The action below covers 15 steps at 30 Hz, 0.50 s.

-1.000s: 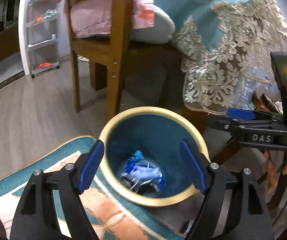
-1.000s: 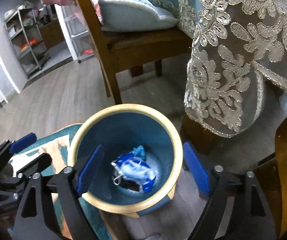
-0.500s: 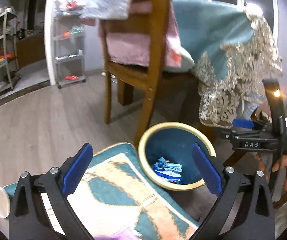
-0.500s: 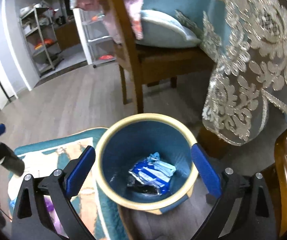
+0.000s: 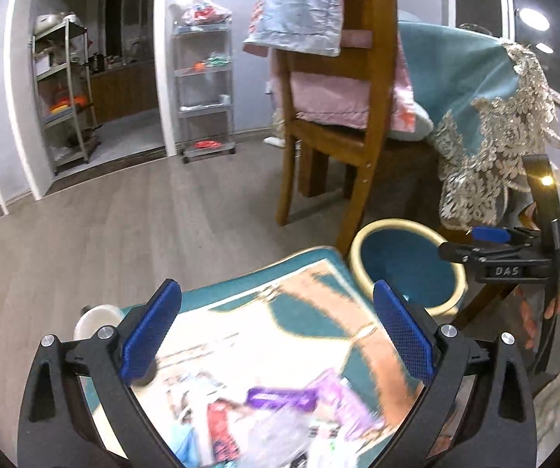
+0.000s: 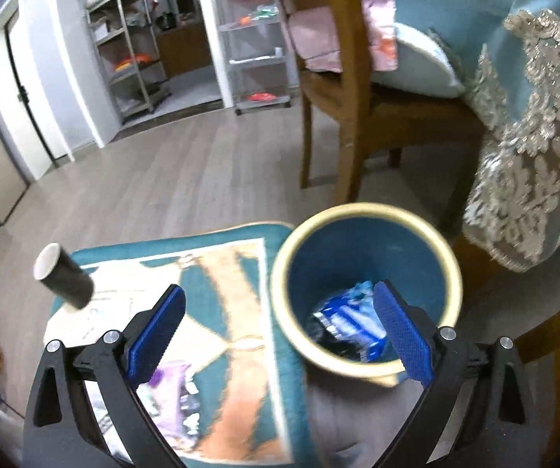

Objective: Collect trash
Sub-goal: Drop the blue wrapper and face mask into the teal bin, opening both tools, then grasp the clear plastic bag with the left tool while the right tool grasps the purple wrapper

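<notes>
A blue trash bin with a cream rim (image 6: 362, 210) (image 5: 358, 240) stands on the floor by the rug; a blue and white wrapper (image 6: 352, 321) lies inside it. My right gripper (image 6: 280, 325) is open and empty, above the bin's near left rim. My left gripper (image 5: 278, 329) is open and empty over the rug (image 5: 264, 327), where blurred purple packaging (image 5: 291, 399) and other wrappers (image 5: 217, 429) lie. A dark paper cup (image 6: 63, 279) lies on the rug's left corner; its white rim shows in the left wrist view (image 5: 93, 318). Purple packaging (image 6: 171, 382) also shows in the right wrist view.
A wooden chair (image 5: 362, 117) draped with pink cloth stands behind the bin. A table with a teal, lace-edged cloth (image 6: 533, 136) hangs at the right. Metal shelves (image 5: 204, 89) stand by the far wall. Wood floor (image 5: 124, 226) lies to the left.
Both grippers have pulled back and swung left, away from above the bin. The rug, the paper cup and the purple packaging have come into view.
</notes>
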Available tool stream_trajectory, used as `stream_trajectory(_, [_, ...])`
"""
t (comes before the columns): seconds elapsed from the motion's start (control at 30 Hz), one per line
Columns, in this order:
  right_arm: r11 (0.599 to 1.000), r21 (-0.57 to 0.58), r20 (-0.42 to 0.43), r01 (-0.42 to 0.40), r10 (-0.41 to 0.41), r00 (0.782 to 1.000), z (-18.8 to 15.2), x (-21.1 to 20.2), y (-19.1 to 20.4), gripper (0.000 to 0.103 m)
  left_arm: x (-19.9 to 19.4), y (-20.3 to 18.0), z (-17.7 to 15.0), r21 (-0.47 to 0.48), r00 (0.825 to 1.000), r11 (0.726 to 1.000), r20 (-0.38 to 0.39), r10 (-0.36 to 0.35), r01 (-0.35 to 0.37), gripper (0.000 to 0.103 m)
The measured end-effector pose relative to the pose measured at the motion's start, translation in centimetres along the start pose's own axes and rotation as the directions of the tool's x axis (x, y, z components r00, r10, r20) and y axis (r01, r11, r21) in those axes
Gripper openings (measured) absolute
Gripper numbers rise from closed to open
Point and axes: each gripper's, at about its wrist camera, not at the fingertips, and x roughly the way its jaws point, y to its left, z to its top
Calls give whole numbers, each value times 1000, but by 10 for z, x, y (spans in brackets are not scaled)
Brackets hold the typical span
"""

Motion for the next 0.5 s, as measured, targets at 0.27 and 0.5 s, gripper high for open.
stream_trajectory(0.27, [985, 126, -91, -116, 128, 988, -26, 16, 31, 96, -21, 42, -30, -14, 996, 997, -56, 72, -72, 97])
stream_trajectory(0.5, [996, 26, -179, -87, 90, 980, -51, 37, 61, 96, -11, 70, -52, -16, 982, 993, -154, 114, -117, 97])
